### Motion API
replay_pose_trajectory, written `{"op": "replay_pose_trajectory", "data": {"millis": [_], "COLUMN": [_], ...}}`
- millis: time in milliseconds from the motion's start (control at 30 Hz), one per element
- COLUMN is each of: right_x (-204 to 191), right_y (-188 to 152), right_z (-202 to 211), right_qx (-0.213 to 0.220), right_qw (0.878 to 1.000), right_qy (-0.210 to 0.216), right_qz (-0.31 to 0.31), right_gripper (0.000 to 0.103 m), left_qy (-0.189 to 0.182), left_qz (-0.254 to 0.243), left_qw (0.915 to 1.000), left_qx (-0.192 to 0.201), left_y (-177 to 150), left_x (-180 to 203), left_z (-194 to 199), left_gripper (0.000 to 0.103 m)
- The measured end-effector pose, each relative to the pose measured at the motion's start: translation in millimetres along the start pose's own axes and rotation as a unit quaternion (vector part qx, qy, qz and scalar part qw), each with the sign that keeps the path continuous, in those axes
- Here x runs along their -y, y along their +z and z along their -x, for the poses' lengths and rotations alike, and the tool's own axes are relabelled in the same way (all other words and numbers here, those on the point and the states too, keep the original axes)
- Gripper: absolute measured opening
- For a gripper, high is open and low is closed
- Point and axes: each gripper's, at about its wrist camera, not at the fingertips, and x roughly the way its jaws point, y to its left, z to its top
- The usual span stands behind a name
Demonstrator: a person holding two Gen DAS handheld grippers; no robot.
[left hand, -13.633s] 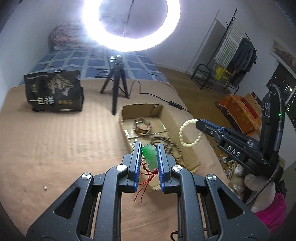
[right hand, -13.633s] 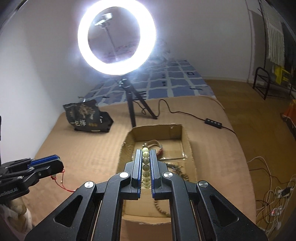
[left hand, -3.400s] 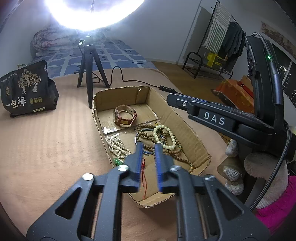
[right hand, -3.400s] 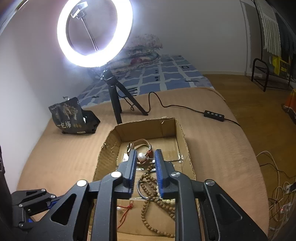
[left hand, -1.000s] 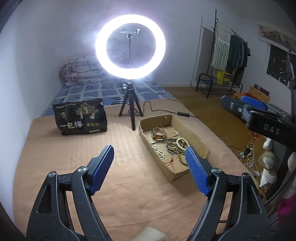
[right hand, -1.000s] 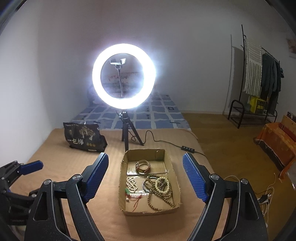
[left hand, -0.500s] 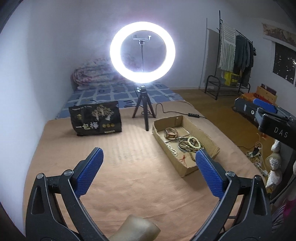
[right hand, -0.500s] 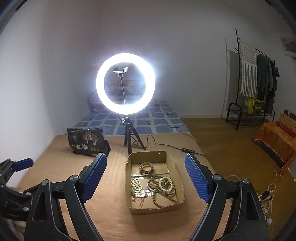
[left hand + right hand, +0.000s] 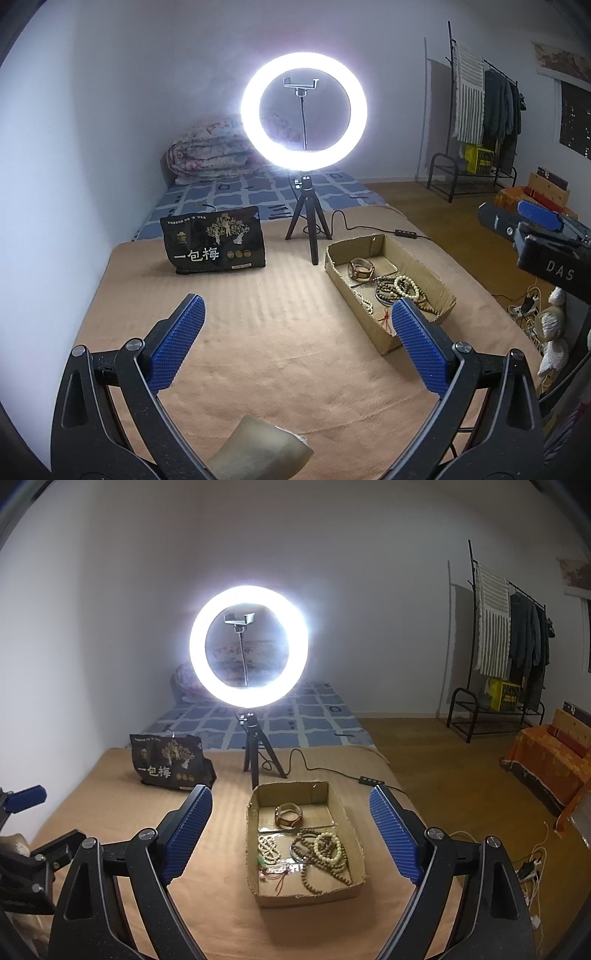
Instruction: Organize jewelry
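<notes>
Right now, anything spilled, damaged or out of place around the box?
Nothing spilled: all the jewelry lies inside the cardboard box. The box's front edge is ragged and torn, and the bead strands lie in a tangled overlapping heap.

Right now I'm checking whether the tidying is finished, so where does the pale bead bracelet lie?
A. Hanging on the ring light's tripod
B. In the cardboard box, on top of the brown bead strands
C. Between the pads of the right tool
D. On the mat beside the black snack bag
B: the pale bead bracelet lies inside the cardboard box, resting on the brown bead strands; neither tool holds anything.
</notes>
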Motion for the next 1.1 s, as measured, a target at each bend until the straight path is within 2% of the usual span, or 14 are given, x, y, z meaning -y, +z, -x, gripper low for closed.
{"op": "replay_pose_trajectory", "data": {"millis": [1100], "right_x": [0.5], "right_y": [-3.6], "right_z": [-5.2], "right_qx": [-0.010], "right_qw": [1.000], "right_qy": [0.003], "right_qz": [0.005], "right_gripper": [0.088], "left_qy": [-0.003], "left_qz": [-0.003], "left_qw": [1.0000], "left_qx": [0.000], "left_y": [2.4], "left_x": [6.7], "left_z": [-0.6], "left_gripper": [0.103]}}
